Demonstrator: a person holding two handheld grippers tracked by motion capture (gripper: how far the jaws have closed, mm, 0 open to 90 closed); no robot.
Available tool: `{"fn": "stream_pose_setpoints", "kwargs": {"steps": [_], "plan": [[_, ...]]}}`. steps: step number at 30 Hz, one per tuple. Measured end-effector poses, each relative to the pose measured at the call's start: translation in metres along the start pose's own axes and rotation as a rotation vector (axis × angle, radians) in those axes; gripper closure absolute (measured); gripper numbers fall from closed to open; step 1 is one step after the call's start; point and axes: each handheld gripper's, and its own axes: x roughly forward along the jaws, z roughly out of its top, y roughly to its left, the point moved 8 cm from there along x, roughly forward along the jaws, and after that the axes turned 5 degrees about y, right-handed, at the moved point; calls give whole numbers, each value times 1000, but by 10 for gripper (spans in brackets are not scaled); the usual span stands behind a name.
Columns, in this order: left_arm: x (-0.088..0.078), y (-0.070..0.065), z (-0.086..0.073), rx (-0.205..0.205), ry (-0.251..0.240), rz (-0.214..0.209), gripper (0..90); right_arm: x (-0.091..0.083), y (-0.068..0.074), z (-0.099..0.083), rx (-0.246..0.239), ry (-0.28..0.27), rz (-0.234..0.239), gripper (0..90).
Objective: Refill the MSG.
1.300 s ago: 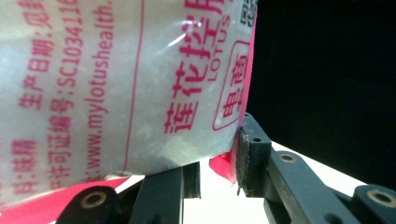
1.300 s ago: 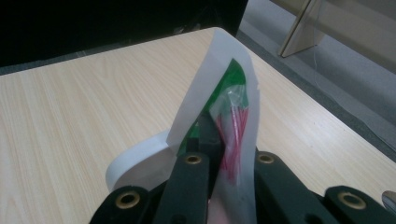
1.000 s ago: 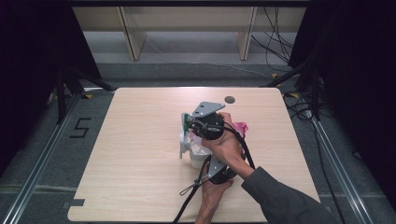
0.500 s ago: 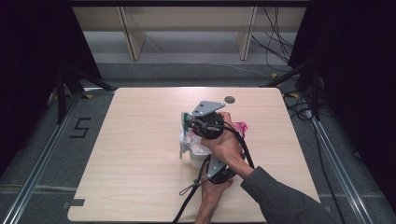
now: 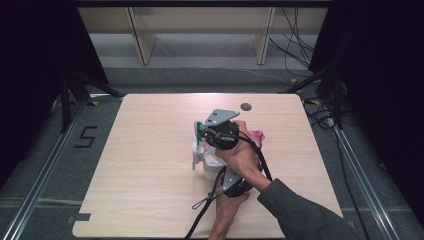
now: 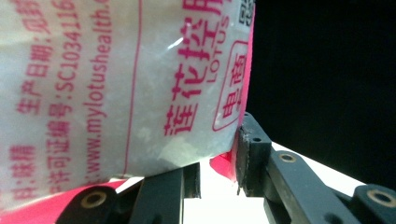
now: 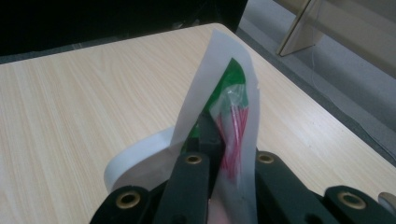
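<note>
Near the middle of the table [image 5: 150,200], a bag [image 6: 116,84] of white powder is held between 2 grippers: the left gripper [image 6: 217,161] clamps its body, the right gripper [image 7: 229,163] pinches its top edge. Tearing it open looks next; that needs a steady pull apart.

Even overhead light falls on the table [image 5: 150,165] in the high view, with soft, short shadows and black surroundings at both sides. In the left gripper view the packet [image 6: 116,84] sits very close, slightly blurred, with a small glare spot. The right gripper view is dimmer, its far background soft.
</note>
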Motion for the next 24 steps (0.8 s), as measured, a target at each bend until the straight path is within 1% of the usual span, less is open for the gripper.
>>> {"fn": "stream_pose_setpoints", "kwargs": {"steps": [1, 2, 3, 4, 5, 6, 7, 8, 9, 10, 11, 12, 13, 14, 15, 16, 17, 18, 19, 20, 21, 22, 24], "plan": [[0, -1, 1, -5, -5, -1, 735, 0, -1, 0, -4, -1, 1, 890], [0, 0, 1, -5, -6, 2, 735, -1, -1, 1, 6, -4, 3, 890], [-1, 0, 1, 2, -2, 4, 735, -2, 0, 1, -4, 4, 14, 890], [-1, 0, 1, 3, -2, 3, 736, -3, 0, 1, 17, 1, 12, 890], [-1, 0, 1, 4, 5, 1, 736, -3, -1, 2, 0, -6, 5, 890], [-1, 0, 1, 3, 5, 0, 736, -4, -1, 2, 1, -3, 7, 890], [-2, 3, 1, 43, 4, 18, 735, -3, -1, 2, -6, -5, 7, 890], [-1, 4, 1, 43, -2, 15, 735, -2, -1, 1, -10, -7, 2, 890], [-1, 4, 0, 44, 2, 20, 735, -1, 0, 0, -2, 1, 6, 890], [0, 1, 0, 5, 0, 2, 735, -1, 0, 0, 3, 3, 4, 890], [-1, 3, 1, 41, -4, 20, 735, -2, 0, 1, 6, -2, 5, 890], [-1, 0, 1, 3, -1, 4, 736, -2, -1, 1, -2, -3, 11, 890], [-1, 0, 1, 4, -2, 4, 735, -3, 0, 2, 11, -5, 7, 890], [-2, 4, 2, 42, -4, 21, 736, -3, -1, 2, 1, -11, 3, 890], [-2, 4, 1, 46, 4, 21, 735, -3, -1, 2, -4, -5, 7, 890], [-1, 4, 1, 44, 0, 18, 735, -2, 0, 2, 0, -6, 0, 890], [-1, 4, 1, 44, 1, 19, 735, -2, 0, 1, -9, -2, 3, 889], [-2, 4, 1, 43, -2, 18, 735, -2, 1, 1, 1, 0, 4, 890], [-1, 0, 1, 5, 6, 4, 735, -2, 0, 2, -6, -4, 6, 890], [-2, 3, 2, 42, 2, 21, 735, -3, -1, 2, 1, -8, 6, 890], [-2, 4, 1, 45, 6, 21, 735, -3, -2, 3, -7, -10, 5, 890], [-2, 4, 1, 45, 0, 23, 736, -4, -1, 3, 6, -11, 5, 890], [-1, 3, 0, 44, 9, 19, 735, -4, 0, 1, 0, -1, 10, 889]]}}
